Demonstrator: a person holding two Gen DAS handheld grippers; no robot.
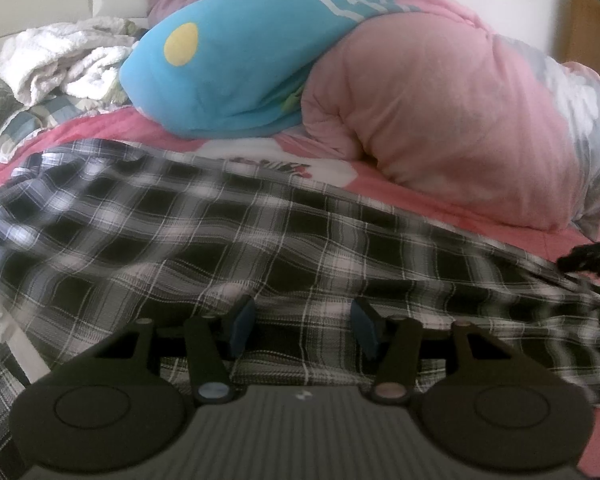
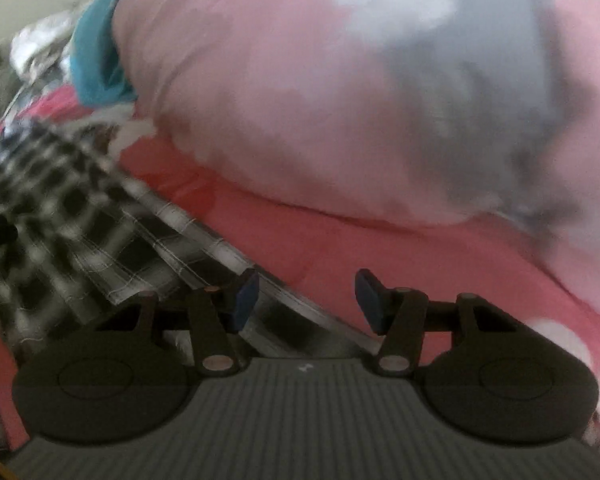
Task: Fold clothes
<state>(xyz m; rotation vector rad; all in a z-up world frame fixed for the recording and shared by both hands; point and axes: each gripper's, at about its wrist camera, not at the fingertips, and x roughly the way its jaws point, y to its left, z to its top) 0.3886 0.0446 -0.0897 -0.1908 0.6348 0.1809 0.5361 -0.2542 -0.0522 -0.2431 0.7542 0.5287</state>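
Pink bedding (image 1: 328,200) carries a black-and-white plaid garment (image 1: 204,240) spread flat, with a pink quilt (image 1: 440,120) heaped beyond it. Left gripper (image 1: 302,330) hangs over the plaid, fingers spread, nothing pinched. Right gripper (image 2: 306,300) also stands spread and empty; the garment's hem (image 2: 220,264) runs beneath its left finger.

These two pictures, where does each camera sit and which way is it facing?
Left wrist view: sits on the left gripper, looking along its open fingers across the black-and-white checked cloth towards a bright blue plush cushion; the other gripper's dark tip shows at the right edge.
Right wrist view: sits on the right gripper, jaws apart over the cloth's edge, facing a big pink padded quilt; blurred.
Shared: the checked cloth, quilt, blue cushion and red-pink bed sheet.
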